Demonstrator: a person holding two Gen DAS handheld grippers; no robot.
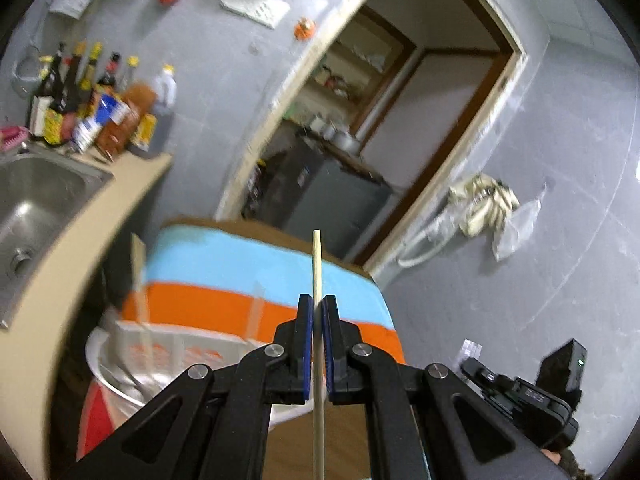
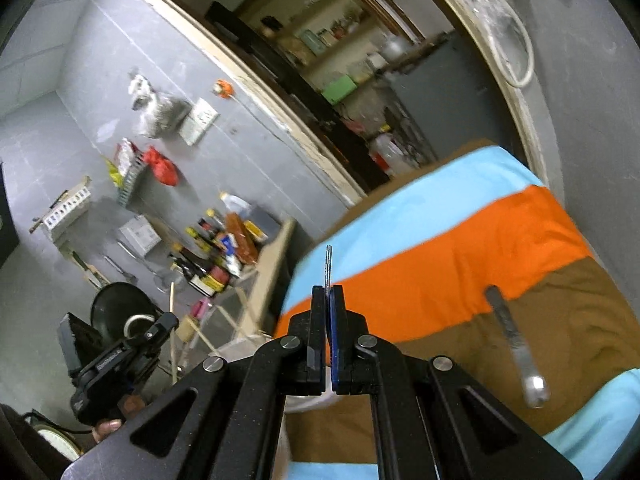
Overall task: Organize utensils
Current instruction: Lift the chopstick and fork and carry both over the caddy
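The left gripper (image 1: 318,304) pinches a chopstick (image 1: 317,276) above the striped cloth (image 1: 224,264). The right gripper (image 2: 328,294) clamps a thin metal rod (image 2: 328,266); a spoon (image 2: 516,344) lies on the cloth.

A spoon (image 2: 516,344) lies on the striped cloth (image 2: 460,264) covering the table. Left of the table stands the worktop (image 1: 80,240) with its sink (image 1: 36,196). Bottles (image 1: 92,104) crowd behind the sink, against the wall.

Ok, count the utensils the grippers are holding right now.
2: a wooden chopstick clamped in the left gripper, a thin metal utensil clamped in the right gripper.
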